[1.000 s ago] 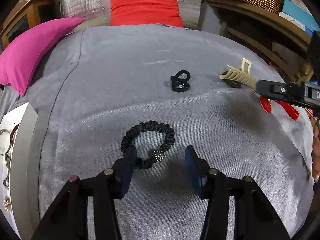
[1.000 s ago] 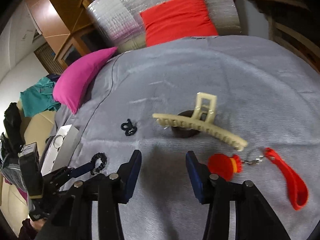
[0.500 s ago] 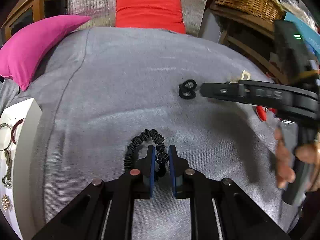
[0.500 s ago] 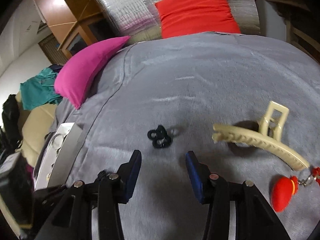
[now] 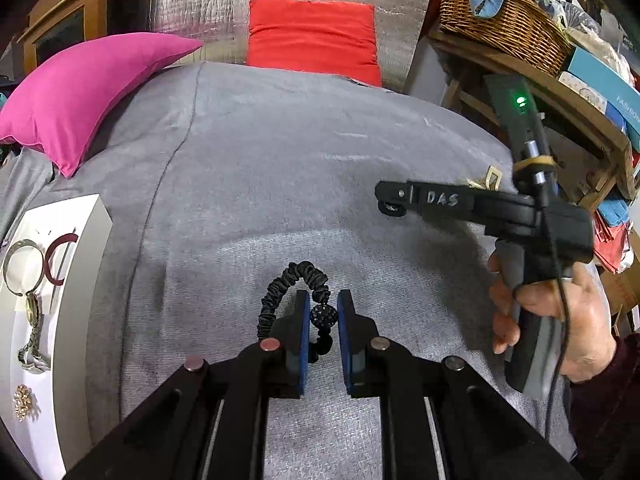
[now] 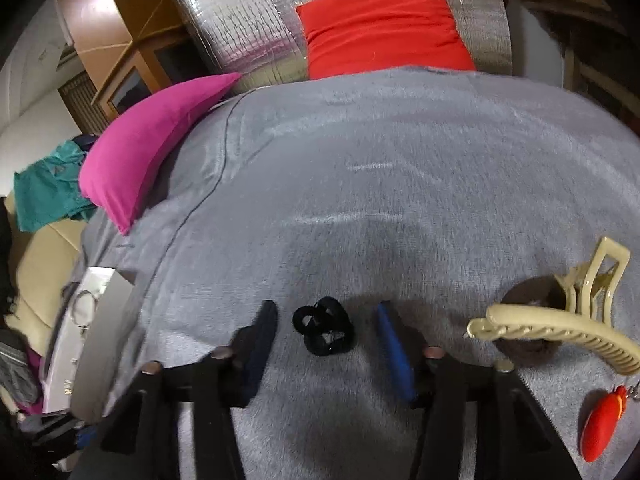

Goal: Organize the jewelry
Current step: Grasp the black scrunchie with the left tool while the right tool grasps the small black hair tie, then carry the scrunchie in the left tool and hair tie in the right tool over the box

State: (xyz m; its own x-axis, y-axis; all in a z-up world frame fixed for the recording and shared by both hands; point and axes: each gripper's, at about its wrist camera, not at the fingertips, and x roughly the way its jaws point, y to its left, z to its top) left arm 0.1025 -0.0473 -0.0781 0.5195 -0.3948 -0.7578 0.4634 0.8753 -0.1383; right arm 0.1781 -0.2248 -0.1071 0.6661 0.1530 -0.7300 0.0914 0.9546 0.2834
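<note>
My left gripper (image 5: 323,312) is shut on the black scrunchie (image 5: 296,280), gripping its beaded ball, just above the grey bedspread (image 5: 280,168). My right gripper (image 6: 326,320) is open, its jaws on either side of a small pile of black hair ties (image 6: 324,330) on the bedspread; it also shows in the left wrist view (image 5: 394,202). A white jewelry tray (image 5: 80,240) at the left edge holds a bangle, a watch and a brooch. A cream claw clip (image 6: 560,324) lies right of the hair ties over a brown hair tie (image 6: 524,350).
A red keychain (image 6: 604,420) lies at the lower right. A pink pillow (image 5: 80,88) and a red pillow (image 5: 312,36) sit at the head of the bed. A wooden shelf with a wicker basket (image 5: 504,20) stands at the right.
My left gripper closed on the scrunchie and lifted it slightly. My right gripper moved left from the claw clip to straddle the black hair ties.
</note>
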